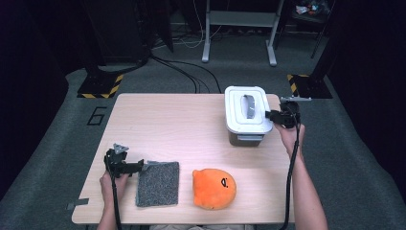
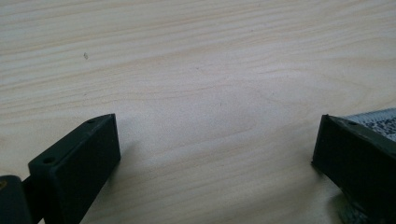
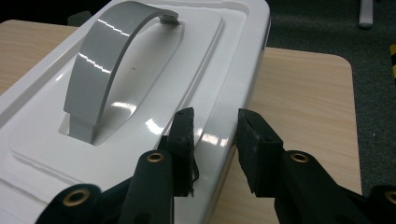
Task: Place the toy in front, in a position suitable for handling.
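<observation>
From the high view, a white-lidded storage box [image 1: 245, 115] stood toward the far right of the desk [image 1: 167, 124], its grey handle [image 1: 248, 106] arched over the lid. The right hand-held gripper [image 1: 271, 115] met the lid's right edge, the forearm coming up along the desk's right side, a placing that suited working that edge of the lid loose. At the near left, the left hand-held gripper [image 1: 140, 166] rested low on the desk with its tips at the top left corner of a grey cloth [image 1: 158, 183], probably parked there or lined up to take the cloth. An orange plush toy [image 1: 213, 188] lay just right of the cloth, apart from it.

In the left gripper view, the left hand-held gripper [image 2: 215, 154] was spread wide, bare desk wood [image 2: 196, 70] between its jaws and nothing held. A strip of the grey cloth [image 2: 378, 122] showed behind the right-side jaw.

In the right gripper view, the right hand-held gripper [image 3: 215, 140] stood with its jaws drawn close astride the rim of the white lid [image 3: 233, 84], one jaw over the lid's top, the other outside the edge. It appeared to be pinching the rim, a hold that would serve to lift the lid. The grey handle [image 3: 100, 65] rose untouched beyond.
</observation>
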`<state>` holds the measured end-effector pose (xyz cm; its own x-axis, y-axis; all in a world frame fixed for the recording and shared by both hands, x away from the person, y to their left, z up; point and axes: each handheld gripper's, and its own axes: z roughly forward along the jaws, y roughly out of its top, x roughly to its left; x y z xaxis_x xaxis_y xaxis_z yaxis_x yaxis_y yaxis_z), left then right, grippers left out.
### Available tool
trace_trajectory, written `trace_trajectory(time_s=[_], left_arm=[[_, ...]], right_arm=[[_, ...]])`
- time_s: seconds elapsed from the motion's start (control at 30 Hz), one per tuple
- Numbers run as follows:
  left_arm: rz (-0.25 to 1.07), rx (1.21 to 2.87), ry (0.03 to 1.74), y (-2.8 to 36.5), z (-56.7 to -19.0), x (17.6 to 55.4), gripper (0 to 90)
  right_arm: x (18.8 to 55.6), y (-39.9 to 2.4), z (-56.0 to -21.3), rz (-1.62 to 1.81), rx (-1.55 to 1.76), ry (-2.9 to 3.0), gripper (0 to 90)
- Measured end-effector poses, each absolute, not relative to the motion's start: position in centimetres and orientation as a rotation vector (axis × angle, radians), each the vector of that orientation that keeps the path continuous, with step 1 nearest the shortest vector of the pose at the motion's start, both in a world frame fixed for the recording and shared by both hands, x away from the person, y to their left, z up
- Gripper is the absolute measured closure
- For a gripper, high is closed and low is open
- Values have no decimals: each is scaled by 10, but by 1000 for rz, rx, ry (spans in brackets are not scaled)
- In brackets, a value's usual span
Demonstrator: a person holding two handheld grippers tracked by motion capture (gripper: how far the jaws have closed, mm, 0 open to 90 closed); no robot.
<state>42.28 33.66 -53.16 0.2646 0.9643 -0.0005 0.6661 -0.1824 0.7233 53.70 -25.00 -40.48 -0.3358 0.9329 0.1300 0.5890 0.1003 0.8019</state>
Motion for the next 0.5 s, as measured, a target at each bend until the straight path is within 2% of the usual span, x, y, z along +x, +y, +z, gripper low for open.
trace_trajectory(time_s=[0.5], left_arm=[[635, 1926, 1469, 337, -532, 423, 3]], right_arm=[[536, -237, -405, 1121, 1482, 1985, 670]])
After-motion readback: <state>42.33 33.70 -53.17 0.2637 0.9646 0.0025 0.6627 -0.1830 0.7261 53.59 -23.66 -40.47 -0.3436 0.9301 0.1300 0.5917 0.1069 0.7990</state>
